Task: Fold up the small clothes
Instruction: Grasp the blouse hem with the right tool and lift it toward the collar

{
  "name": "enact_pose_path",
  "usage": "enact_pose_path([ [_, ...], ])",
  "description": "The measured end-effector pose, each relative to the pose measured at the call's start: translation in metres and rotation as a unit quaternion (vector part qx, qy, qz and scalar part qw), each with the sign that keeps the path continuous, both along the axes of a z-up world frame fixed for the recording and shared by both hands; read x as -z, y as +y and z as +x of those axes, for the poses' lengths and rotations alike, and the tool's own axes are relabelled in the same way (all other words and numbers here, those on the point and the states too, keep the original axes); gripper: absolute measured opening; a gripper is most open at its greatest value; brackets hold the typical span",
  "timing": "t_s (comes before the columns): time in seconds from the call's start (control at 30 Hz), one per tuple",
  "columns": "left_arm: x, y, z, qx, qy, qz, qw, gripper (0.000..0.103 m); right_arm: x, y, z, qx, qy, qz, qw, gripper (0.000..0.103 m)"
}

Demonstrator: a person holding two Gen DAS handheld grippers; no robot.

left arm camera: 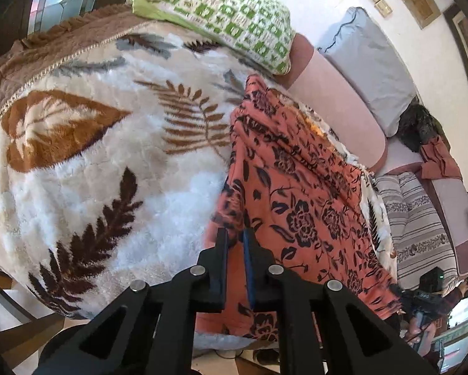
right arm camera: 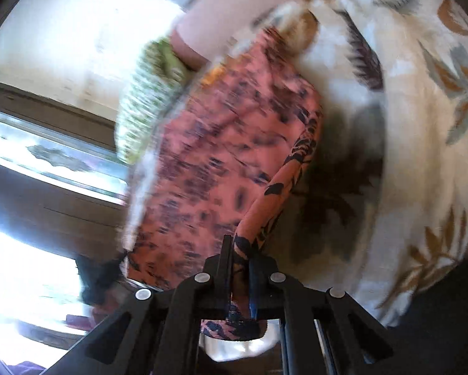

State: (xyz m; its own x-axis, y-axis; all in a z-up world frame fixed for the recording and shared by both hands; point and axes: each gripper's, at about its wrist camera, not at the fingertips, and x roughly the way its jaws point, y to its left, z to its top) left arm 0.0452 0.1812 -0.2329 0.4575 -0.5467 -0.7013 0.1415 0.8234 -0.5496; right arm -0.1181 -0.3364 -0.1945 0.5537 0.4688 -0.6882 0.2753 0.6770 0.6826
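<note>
On a bed spread with a plush leaf-print blanket (left arm camera: 108, 162), a salmon-pink garment with dark flowers (left arm camera: 299, 193) lies stretched straight ahead of both claws, its near hem hanging over the bed's edge. The right claw (right arm camera: 240, 250) is pressed together on a rolled fold of the cloth, which rises in a ridge from its tips; the left claw (left arm camera: 235, 234) is all but closed over the hem, and it seems to pinch a thin layer there, though the pads hide the contact. The fabric looks thin, light and limp, likely to sag and slide between two pinch points, so corners and hems are the sound places to hold. Beyond the left claw's tips sits a green-and-white folded cover (left arm camera: 221, 12), close to the garment's far end; to their right run a pink bolster (left arm camera: 337, 103), a grey pillow (left arm camera: 368, 65) and a striped cushion (left arm camera: 418, 218). The deep pile may drag at the cloth.
</note>
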Motion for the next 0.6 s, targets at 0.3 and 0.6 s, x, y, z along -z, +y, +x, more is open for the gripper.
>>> enact_pose_path([
  [0.3, 0.015, -0.001, 0.006, -0.019, 0.04, 0.05, 0.9978, 0.057, 0.055, -0.009, -0.006, 0.017, 0.12, 0.006, 0.993, 0.052],
  [0.6, 0.024, -0.008, 0.004, 0.008, 0.051, 0.063, 0.9967, 0.062, 0.054, 0.005, -0.001, -0.003, 0.091, -0.027, 0.995, 0.064],
])
